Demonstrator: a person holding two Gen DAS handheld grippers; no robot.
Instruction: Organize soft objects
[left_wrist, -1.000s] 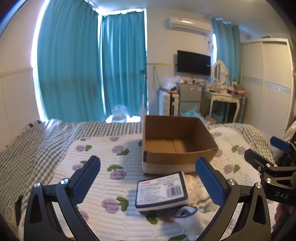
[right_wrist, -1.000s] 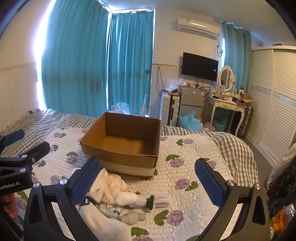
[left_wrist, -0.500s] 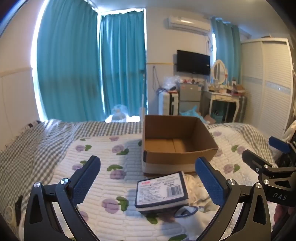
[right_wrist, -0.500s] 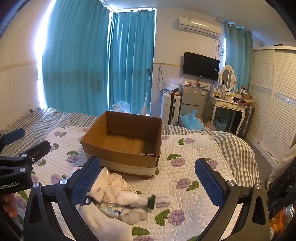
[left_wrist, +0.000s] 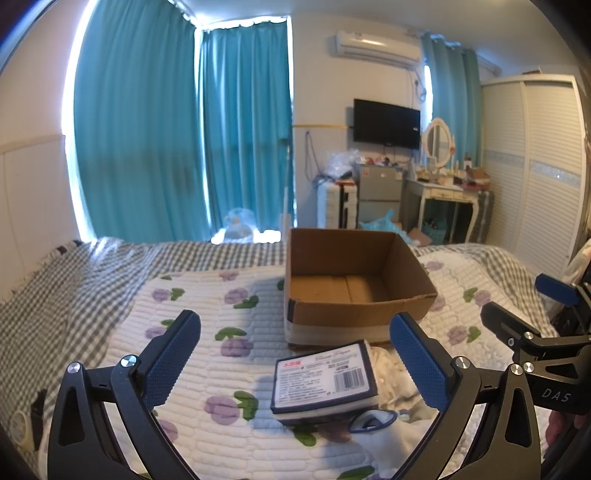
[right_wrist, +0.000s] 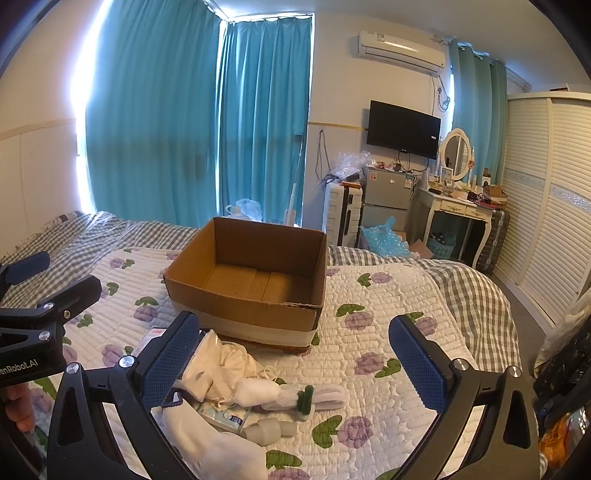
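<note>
The left gripper (left_wrist: 295, 362) has its blue-padded fingers (left_wrist: 171, 360) spread wide apart and holds nothing; between them, a little toward the right finger and lower in the left wrist view, lies a flat packet with a printed label and barcode (left_wrist: 325, 382), resting on the quilted bed cover (left_wrist: 207, 332). A small blue-edged item (left_wrist: 371, 421) peeks out just beside the packet's near corner. The right gripper (right_wrist: 293, 360) also has its fingers (right_wrist: 417, 360) fully apart and empty. Its left finger sits in front of a heap of cream cloth (right_wrist: 221, 365), and lower between the fingers lie a white bundle with a green band (right_wrist: 306, 397), a white glove or sock (right_wrist: 207, 439) and a small soft pack (right_wrist: 223, 413), all close together on the bed cover. Beyond both pairs of fingers stands an open cardboard box (right_wrist: 251, 273), upright on the bed with its near wall just behind the soft things. Both grippers point level toward the box, side by side, each visible at the edge of the other's view. Teal curtains (right_wrist: 207, 122) hang behind the bed.
</note>
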